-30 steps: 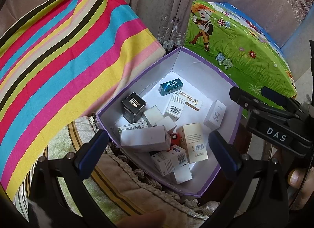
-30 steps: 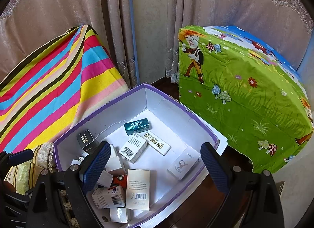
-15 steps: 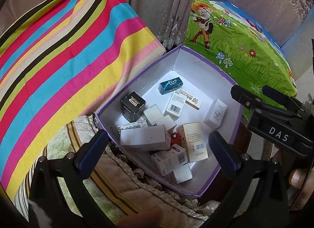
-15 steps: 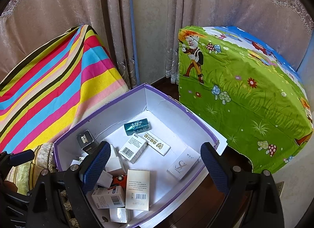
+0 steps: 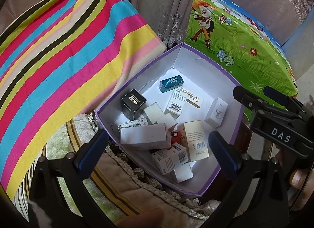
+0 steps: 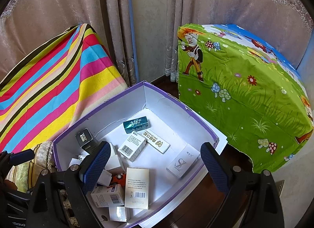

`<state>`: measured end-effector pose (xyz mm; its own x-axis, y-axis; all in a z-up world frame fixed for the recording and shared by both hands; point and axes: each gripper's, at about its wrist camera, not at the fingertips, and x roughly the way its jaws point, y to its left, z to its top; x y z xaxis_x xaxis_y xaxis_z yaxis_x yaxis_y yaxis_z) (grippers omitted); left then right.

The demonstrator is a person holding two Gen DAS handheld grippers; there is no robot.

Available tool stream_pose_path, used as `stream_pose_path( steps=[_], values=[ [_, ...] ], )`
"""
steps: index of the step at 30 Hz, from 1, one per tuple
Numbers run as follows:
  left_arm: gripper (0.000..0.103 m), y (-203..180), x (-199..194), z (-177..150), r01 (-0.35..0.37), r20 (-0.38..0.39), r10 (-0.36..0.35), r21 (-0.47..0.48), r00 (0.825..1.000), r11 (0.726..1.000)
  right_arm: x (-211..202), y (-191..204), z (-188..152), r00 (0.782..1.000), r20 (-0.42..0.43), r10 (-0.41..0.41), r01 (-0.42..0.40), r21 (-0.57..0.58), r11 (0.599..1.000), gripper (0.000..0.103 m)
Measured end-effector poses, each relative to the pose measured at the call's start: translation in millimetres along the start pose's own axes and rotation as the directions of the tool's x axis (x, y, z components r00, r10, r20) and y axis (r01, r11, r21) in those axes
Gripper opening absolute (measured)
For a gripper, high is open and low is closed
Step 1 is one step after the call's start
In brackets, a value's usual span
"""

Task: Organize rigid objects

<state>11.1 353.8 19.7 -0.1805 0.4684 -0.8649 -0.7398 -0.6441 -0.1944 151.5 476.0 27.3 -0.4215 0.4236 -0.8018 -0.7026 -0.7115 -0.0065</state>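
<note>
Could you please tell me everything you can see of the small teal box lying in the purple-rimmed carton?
The teal box is a small cardboard carton, glossy dark teal with pale lettering on its long face. It looks closed and undamaged. It lies flat on its long side on the white floor of the open carton, towards the far corner, the box farthest from both cameras. It sits right by a white barcode box and a long white box with gold print; actual contact cannot be told. Neither gripper touches it.

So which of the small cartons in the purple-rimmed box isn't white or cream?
Two aren't: the teal carton lying toward the far corner, and the black carton by the left wall. The others are white or cream.
</note>
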Motion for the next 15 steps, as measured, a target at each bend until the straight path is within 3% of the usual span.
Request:
stream_pose_path(
  steps=[9, 15],
  values=[
    [0.103, -2.2, 4.1, -1.6, -0.006, -0.015, 0.006, 0.009, 1.000, 1.000, 0.6, -0.7, -0.9, 1.000, -0.002, 0.000, 0.000, 0.003, 1.000, 0.094],
    [0.103, 0.5, 1.3, -3.3, 0.007, 0.015, -0.006, -0.004, 1.000, 1.000, 1.7, -0.6, -3.1, 1.000, -0.009, 0.002, -0.002, 0.006, 1.000, 0.094]
  ],
)
